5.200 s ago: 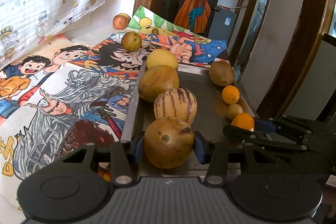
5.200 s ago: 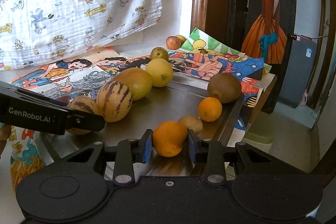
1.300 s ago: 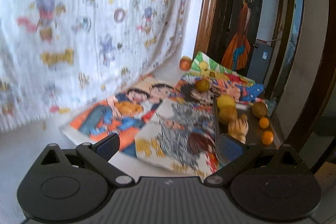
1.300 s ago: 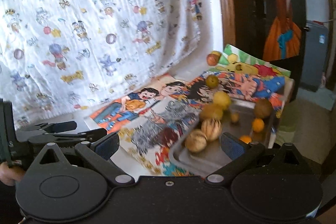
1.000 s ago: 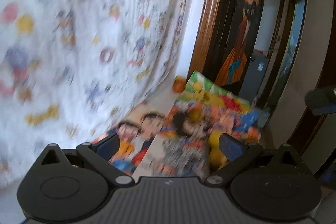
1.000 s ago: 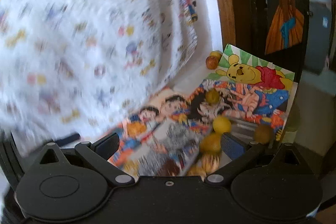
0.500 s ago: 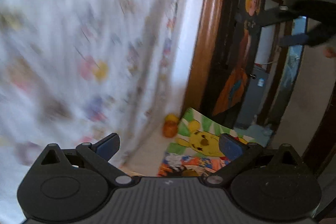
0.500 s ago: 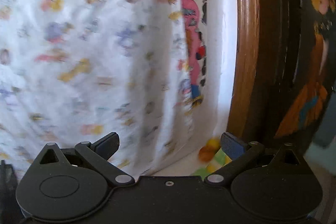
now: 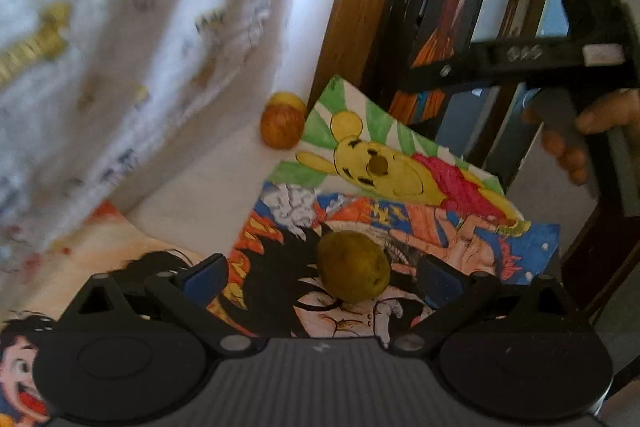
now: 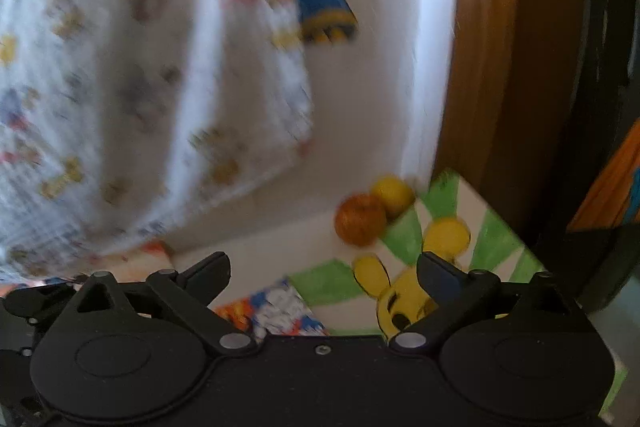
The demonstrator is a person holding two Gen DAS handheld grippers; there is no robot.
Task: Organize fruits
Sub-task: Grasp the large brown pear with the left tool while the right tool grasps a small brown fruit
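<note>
Left gripper (image 9: pixel 322 273) spread wide, blue pads far apart, nothing between them in contact; greenish-brown fruit (image 9: pixel 353 267) sitting in the gap, nearer the right-hand finger (image 9: pixel 440 281) than the left-hand finger (image 9: pixel 204 277), clear of both; resting on the cartoon poster (image 9: pixel 452 247) with the dark-haired figure, just ahead of the fingertips; beyond it, the yellow bear drawing (image 9: pixel 384 167) on green and white rays; past that drawing's far corner, a reddish apple (image 9: pixel 282 127) with a yellow fruit (image 9: pixel 286 101) tucked behind and touching it, both lying on the pale surface (image 9: pixel 208 179) near the printed white cloth (image 9: pixel 120 27); wooden door frame (image 9: pixel 352 7) rising behind; up at the right, a black gripper body held in a hand (image 9: pixel 576 143), seen from the side.

Right gripper (image 10: pixel 324 275) likewise wide open and empty; no fruit between the fingers here, only the bare pale surface and the edge of the bear drawing (image 10: pixel 404 291); right-hand finger (image 10: pixel 440 277) over the bear's ear; reddish apple (image 10: pixel 360 219) ahead and well clear of the tips, a little right of centre, off the drawing's corner; yellow fruit (image 10: pixel 392 191) touching it from behind; printed cloth (image 10: pixel 140 87) hanging at left, heavily blurred; door frame (image 10: pixel 488 67) at right; whole view smeared, fine detail not readable.
</note>
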